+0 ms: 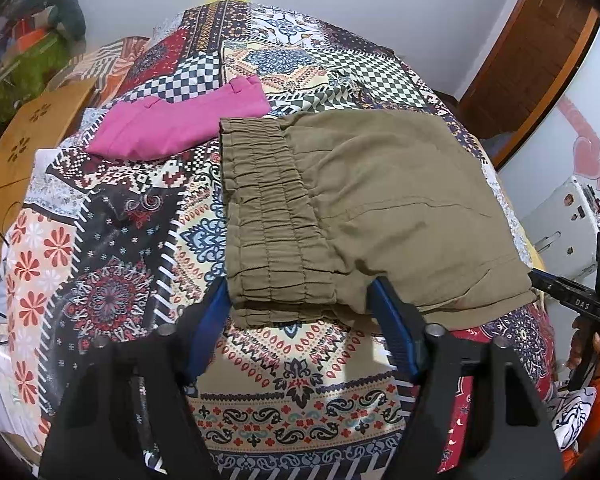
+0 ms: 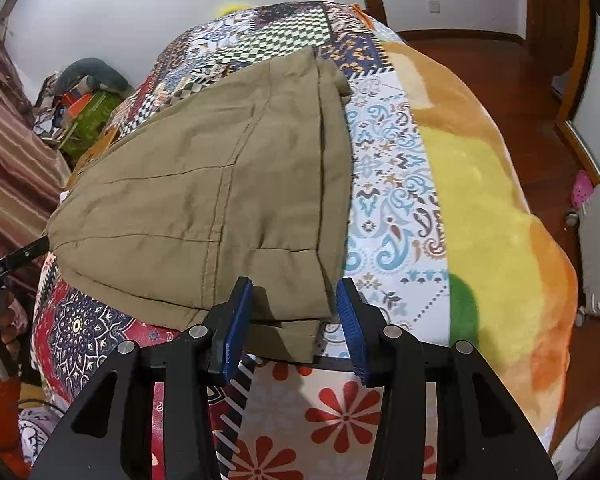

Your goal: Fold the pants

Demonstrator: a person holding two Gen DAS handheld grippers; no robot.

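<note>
Bed: patchwork-print bedspread [image 1: 112, 216] fills both views; a yellow-orange fleece blanket [image 2: 496, 208] lies along it at 3 o'clock in the right wrist view.
Pants: folded olive-khaki cotton pants [image 1: 380, 208] lie flat mid-bed, elastic waistband at 9 o'clock.
Neighbour: folded pink garment [image 1: 180, 124] at 11 o'clock, just beside the waistband.
Left gripper [image 1: 300, 304]: blue pads spread wide, astride the waistband's near corner, nothing pinched.
Right gripper [image 2: 296, 312]: jaws wide apart around the pants' near hem corner, gripping nothing.
</note>
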